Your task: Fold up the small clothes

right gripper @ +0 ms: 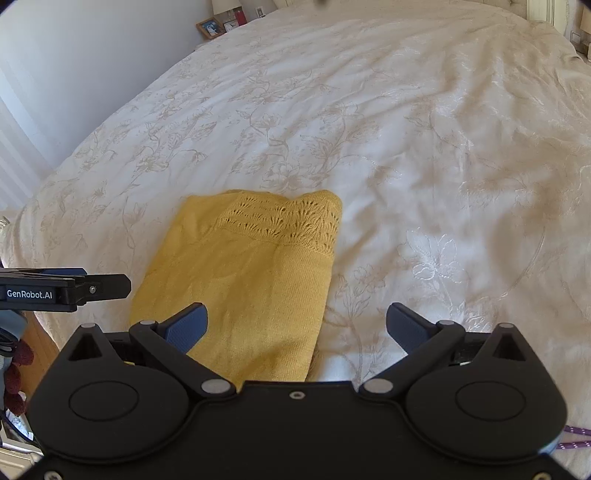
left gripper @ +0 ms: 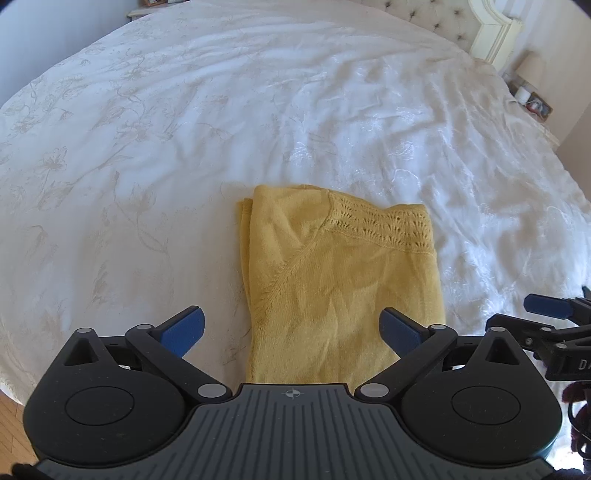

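Note:
A yellow knitted garment [left gripper: 340, 269] lies folded into a neat rectangle on the white bed cover, its lace-patterned band toward the far side. My left gripper [left gripper: 293, 326] hovers open over the garment's near end, nothing between its blue pads. In the right wrist view the same yellow garment [right gripper: 251, 273] lies left of centre. My right gripper [right gripper: 297, 326] is open above its near right edge, holding nothing. Each gripper shows in the other's view: the right gripper [left gripper: 546, 314] at the right edge, the left gripper [right gripper: 74, 288] at the left edge.
A white bedspread [left gripper: 221, 129] with a pale floral pattern covers the bed. A tufted headboard [left gripper: 424, 14] and a bedside table with small items [left gripper: 532, 99] lie far right. A picture frame [right gripper: 210, 27] stands on the other bedside table. Wooden floor [left gripper: 9, 410] shows by the near edge.

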Available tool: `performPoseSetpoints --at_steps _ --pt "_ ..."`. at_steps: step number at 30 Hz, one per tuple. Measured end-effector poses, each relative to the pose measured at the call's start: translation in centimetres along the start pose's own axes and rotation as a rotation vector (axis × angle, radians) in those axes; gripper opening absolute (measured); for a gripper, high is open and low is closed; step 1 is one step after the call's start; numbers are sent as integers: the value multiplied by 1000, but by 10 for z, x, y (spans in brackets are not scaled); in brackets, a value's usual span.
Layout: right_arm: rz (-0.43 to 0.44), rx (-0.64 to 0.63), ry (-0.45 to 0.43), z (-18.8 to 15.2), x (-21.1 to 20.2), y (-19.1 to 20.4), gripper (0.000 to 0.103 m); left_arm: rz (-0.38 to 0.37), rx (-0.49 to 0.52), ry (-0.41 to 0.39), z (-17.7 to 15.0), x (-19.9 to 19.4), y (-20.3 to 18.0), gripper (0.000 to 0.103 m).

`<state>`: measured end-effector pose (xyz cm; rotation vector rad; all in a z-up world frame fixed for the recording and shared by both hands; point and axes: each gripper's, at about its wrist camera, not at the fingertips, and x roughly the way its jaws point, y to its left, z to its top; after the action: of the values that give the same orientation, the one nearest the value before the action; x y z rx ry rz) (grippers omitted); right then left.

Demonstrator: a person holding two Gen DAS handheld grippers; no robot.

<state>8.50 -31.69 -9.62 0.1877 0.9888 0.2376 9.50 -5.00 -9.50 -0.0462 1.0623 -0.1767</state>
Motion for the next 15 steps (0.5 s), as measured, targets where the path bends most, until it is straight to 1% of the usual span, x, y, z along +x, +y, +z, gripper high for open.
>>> performPoseSetpoints --at_steps 5,11,15 --pt "4 -12 -11 -7 -7 15 102 34 22 0 -6 -9 -2 102" --pt "22 -43 -57 -14 -24 38 102 44 20 -15 -14 -23 -3 101" --pt "-13 -34 -80 -18 -36 52 102 69 15 -15 -19 -34 -5 101"
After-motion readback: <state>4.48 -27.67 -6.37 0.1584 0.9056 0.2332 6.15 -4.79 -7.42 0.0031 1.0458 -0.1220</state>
